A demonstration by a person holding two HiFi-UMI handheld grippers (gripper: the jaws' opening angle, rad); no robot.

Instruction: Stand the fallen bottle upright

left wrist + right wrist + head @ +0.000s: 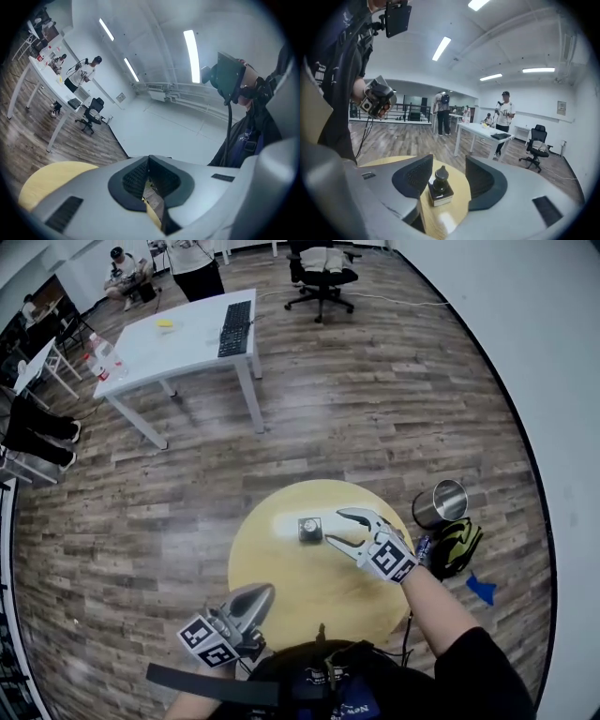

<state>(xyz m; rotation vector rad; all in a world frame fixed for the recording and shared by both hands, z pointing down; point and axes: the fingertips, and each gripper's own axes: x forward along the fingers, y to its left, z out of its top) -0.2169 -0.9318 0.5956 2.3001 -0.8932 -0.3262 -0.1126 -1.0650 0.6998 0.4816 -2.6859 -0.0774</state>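
We hold the right gripper (335,527) over the round yellow table (281,592) with its jaws spread wide and nothing in their grip. The bottle (310,529) stands upright on the tabletop, towards the far side of it, just ahead of those open jaws. In the right gripper view we see it framed between the two dark pads, with yellow tabletop showing on either side of it, so neither pad touches it. It is a small dark bottle with a square body and a rounded stopper on top (a pale band runs along its base). A patch of glare lies on the table just beside it.

Our left gripper (262,592) hangs at the near edge of the table, well apart from the bottle. Its jaws are drawn together, leaving only a thin wedge between the pads, and they hold nothing; through that wedge we see only table and floor.

Off the table's right side we see a steel cup (441,503) and a black-and-yellow glove (457,547). Further off stands a white desk (187,338) with a keyboard (234,327) on it.
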